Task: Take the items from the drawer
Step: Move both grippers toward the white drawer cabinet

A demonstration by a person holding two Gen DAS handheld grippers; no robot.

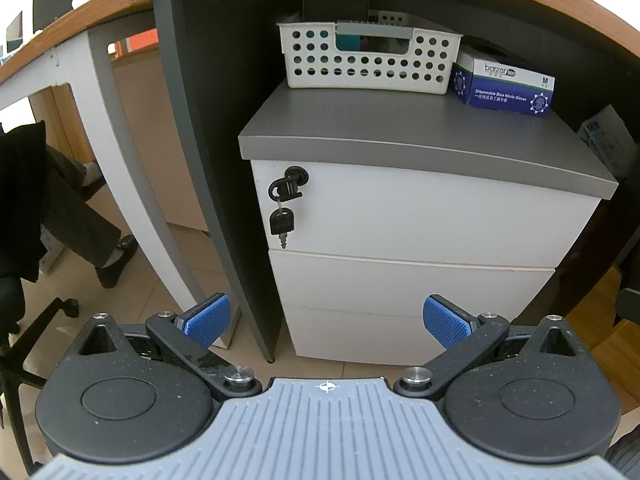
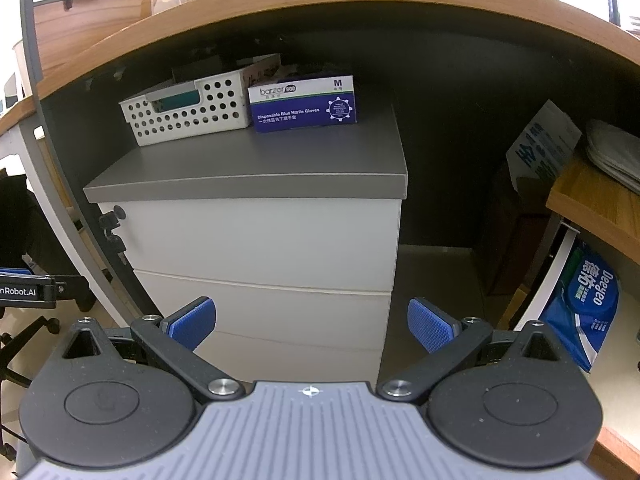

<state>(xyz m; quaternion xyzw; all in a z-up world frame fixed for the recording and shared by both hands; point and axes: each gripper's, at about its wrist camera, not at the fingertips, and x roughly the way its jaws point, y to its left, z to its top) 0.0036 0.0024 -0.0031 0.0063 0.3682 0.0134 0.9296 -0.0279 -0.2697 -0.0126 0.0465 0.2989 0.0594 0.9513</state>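
Observation:
A white three-drawer cabinet [image 1: 420,216] with a grey top stands under a wooden desk; it also shows in the right wrist view [image 2: 264,240]. All three drawers are shut. A black key [image 1: 282,222] hangs from the lock at the top drawer's left corner. My left gripper [image 1: 326,320] is open and empty, a short way in front of the lower drawers. My right gripper [image 2: 312,322] is open and empty, also in front of the lower drawers. What is inside the drawers is hidden.
On the cabinet top stand a white perforated basket [image 1: 368,60] and a blue nitrile glove box [image 1: 506,84]. A grey desk panel [image 1: 200,140] stands left of the cabinet. A seated person's legs [image 1: 80,216] are at left. At right, an open compartment holds a blue wipes pack [image 2: 584,308].

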